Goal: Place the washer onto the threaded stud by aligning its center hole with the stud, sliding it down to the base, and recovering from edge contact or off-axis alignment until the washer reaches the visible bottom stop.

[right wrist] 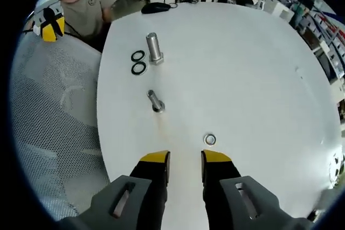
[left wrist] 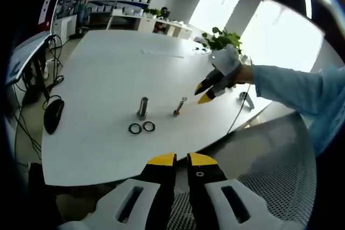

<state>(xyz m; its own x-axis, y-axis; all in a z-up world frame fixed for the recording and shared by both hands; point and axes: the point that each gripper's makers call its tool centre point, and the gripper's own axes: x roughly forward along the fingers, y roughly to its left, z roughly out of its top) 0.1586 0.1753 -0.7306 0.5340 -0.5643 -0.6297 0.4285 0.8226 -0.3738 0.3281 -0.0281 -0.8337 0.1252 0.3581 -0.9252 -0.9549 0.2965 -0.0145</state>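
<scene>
Both grippers, left gripper [left wrist: 182, 159] and right gripper [right wrist: 185, 157], hold nothing, fingers slightly apart. We see the washer [right wrist: 209, 139] flat on the white table [right wrist: 242, 68], just beyond our right fingertips, apart from the threaded stud [right wrist: 156, 101].

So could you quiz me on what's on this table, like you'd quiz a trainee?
1. True or false: the left gripper holds a washer.
2. How many black rings lie beside the big stud?
3. What lies nearest the right gripper? A) mouse B) washer C) big stud

Key:
1. False; its fingers hold nothing.
2. Two.
3. B; it lies flat on the table, not yet on the small stud.
</scene>
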